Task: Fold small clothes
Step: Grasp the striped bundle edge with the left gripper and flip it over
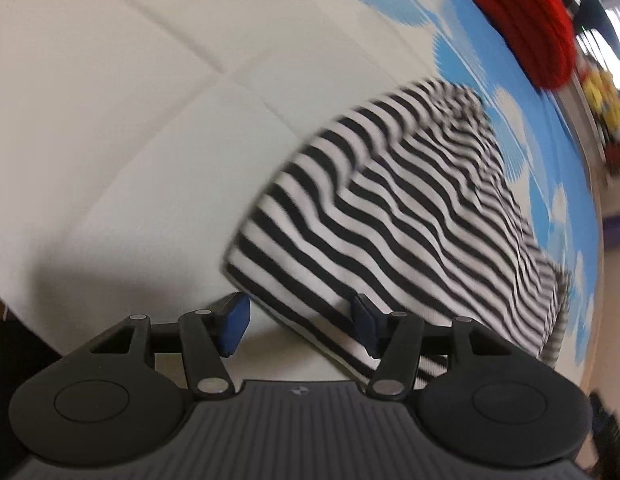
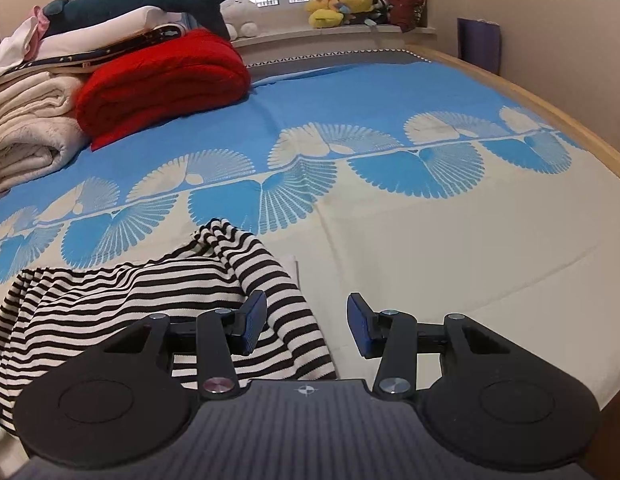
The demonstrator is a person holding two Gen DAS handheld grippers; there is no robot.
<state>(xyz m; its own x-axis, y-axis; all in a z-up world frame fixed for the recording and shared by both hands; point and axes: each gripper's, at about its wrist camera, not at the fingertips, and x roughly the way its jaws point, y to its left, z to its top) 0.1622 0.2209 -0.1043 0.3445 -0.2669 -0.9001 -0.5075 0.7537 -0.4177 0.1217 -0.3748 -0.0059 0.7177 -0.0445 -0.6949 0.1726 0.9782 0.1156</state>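
two tools work over one striped top [image 2: 150, 300], which lies rumpled on the bed [image 2: 450, 248], on the cream part of the cover near the front edge. the left tool [image 1: 302, 324] is released, its blue pads spread wide; the top's folded hem runs between them, with the right pad [image 1: 364, 324] over the striped cloth and the left pad [image 1: 236, 326] over bare cream cover. whether either pad touches the fabric cannot be told, since that view is blurred. the right tool [image 2: 306, 330] is also released, jaws wide apart; its left pad [image 2: 254, 326] sits over the top's right edge, and its right pad [image 2: 358, 330] is over bare cover just beside it. a bunched fold of the top rises ahead of this tool, reaching up to the blue fan-patterned band [image 2: 294, 184].

much open cover lies to the right of the top and ahead of it, running to the bed's wooden rim [image 2: 550, 112] by the wall. at the far left of the bed, well apart from the top, sits a folded red blanket [image 2: 162, 80] beside a stack of cream and white bedding [image 2: 30, 128] with a plush shark [image 2: 150, 0] on top. yellow plush toys [image 2: 338, 4] line the windowsill beyond the bed.
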